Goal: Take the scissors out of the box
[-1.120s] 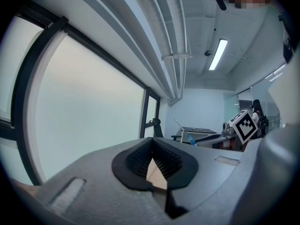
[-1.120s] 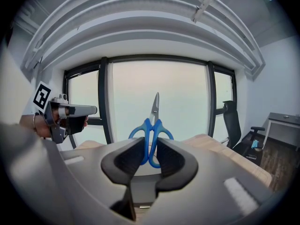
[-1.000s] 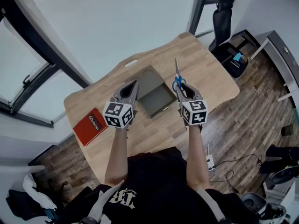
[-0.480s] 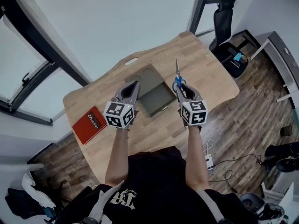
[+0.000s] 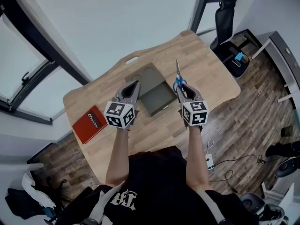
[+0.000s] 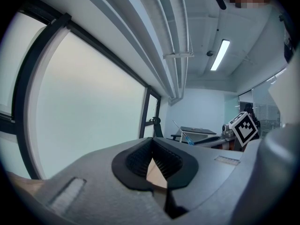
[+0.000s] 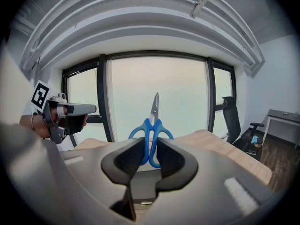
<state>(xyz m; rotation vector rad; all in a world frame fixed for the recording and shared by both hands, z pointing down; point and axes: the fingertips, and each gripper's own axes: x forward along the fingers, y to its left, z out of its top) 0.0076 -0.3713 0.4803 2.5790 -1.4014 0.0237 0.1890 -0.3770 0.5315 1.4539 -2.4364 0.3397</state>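
The right gripper [image 7: 149,154] clamps the scissors [image 7: 153,124] by the handles, blades up. The left gripper [image 6: 152,152] is closed and empty, near the box [image 5: 159,100]

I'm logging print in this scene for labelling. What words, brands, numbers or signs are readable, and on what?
Red book: white word on the cover, too small to read.
Black shirt: white lettering, partly hidden, unreadable.
Marker cubes: black-and-white square codes, no letters.
Scissors: no print visible.
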